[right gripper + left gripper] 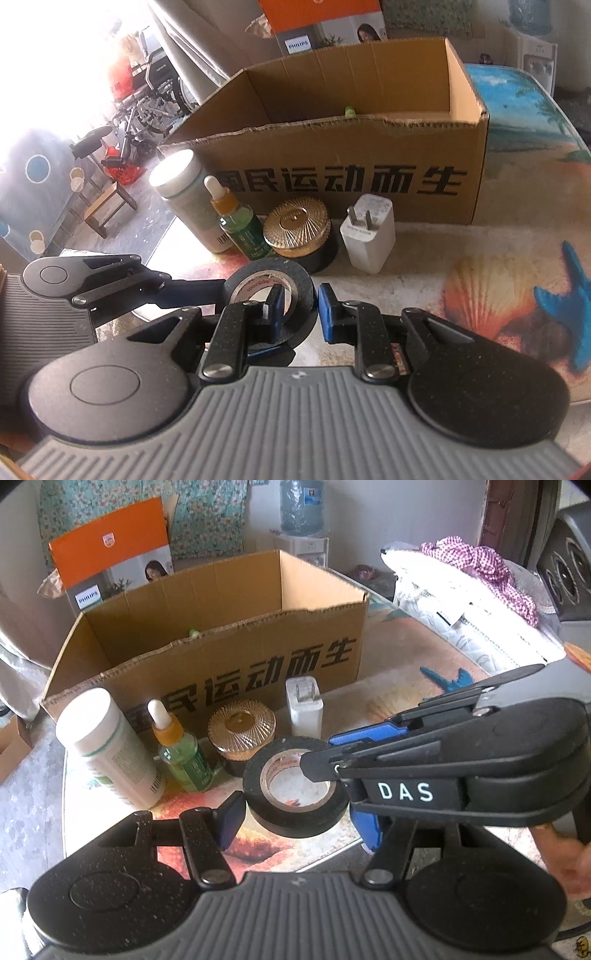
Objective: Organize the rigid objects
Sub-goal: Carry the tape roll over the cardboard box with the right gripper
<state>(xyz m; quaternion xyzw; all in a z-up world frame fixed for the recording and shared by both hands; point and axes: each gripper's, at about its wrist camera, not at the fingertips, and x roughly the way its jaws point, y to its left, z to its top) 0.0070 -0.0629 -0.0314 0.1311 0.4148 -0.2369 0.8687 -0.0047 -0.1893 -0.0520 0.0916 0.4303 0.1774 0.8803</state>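
Presently, right gripper (pixel 299 312): its fingers are closed on the wall of the black roll of electrical tape with a white cardboard core (pixel 304 282). One blue pad sits inside the core hole and the other against the outer rim.
Left gripper (pixel 297 812): its fingers stand half apart and span the same roll across its full width, with a pad pressed to the outer rim on either side. The farther pad is partly hidden behind the right gripper.
Tape roll: held between both pairs of fingers and tilted in the right wrist view. Whether its underside touches the counter cannot be told.
Counter (pixel 388 686): covered in a seashell and starfish print, it lies under and beyond the fingertips.
Just beyond the fingertips: a round jar with a ribbed gold lid (pixel 242 725) and a white wall charger with two prongs pointing up (pixel 304 707), both upright.
Beyond and to the left of the left finger: a green glass dropper bottle with an orange collar (pixel 181 755), then a tall white plastic bottle (pixel 110 746) farther left.
Farther beyond that row: an open brown cardboard box with black printed characters (pixel 221 672). A small green object (pixel 194 632) peeks over its near wall.
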